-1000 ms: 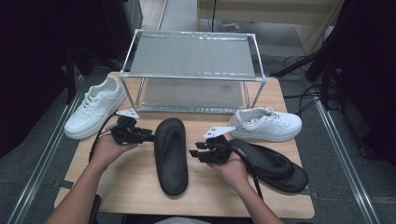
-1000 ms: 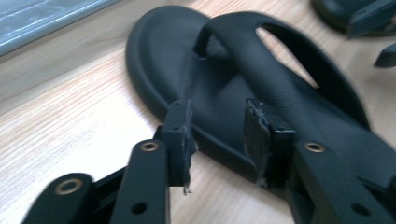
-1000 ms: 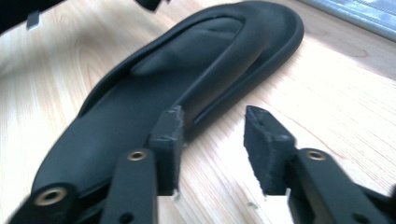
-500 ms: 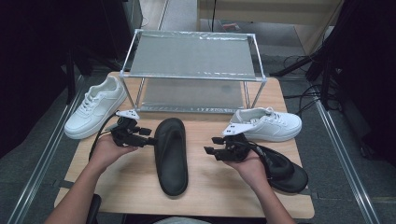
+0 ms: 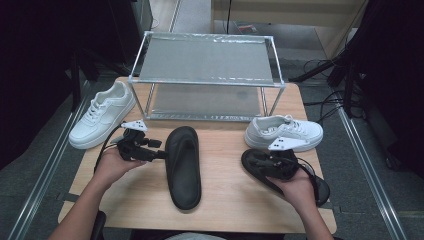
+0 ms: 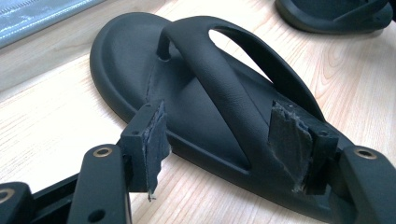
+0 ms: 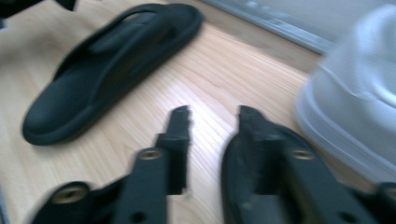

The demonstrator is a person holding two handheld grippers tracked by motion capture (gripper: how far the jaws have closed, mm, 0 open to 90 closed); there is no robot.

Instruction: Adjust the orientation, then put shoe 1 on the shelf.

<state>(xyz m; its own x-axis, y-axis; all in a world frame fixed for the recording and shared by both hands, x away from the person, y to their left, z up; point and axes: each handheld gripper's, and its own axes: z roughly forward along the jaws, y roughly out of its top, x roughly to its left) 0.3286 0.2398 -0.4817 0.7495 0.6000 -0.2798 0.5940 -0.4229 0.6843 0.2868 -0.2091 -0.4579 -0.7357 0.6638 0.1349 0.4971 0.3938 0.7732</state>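
Observation:
A black flip-flop lies toe-away in the middle of the wooden table. My left gripper sits at its left edge. In the left gripper view that flip-flop has its side and strap between the left gripper's pads. The jaws have just been opening and do not press on it. A second black flip-flop lies at the right. My right gripper is at its toe end. In the blurred right gripper view the right gripper's jaws have just been closing, with bare wood between them and one jaw over this flip-flop.
A metal two-level rack stands at the back of the table. A white sneaker lies left of it, another white sneaker just behind the right flip-flop. The table's front edge is near the person's forearms.
The right hand has moved right, away from the middle flip-flop to the toe of the right one. The left gripper has stayed beside the middle flip-flop and its jaws have spread.

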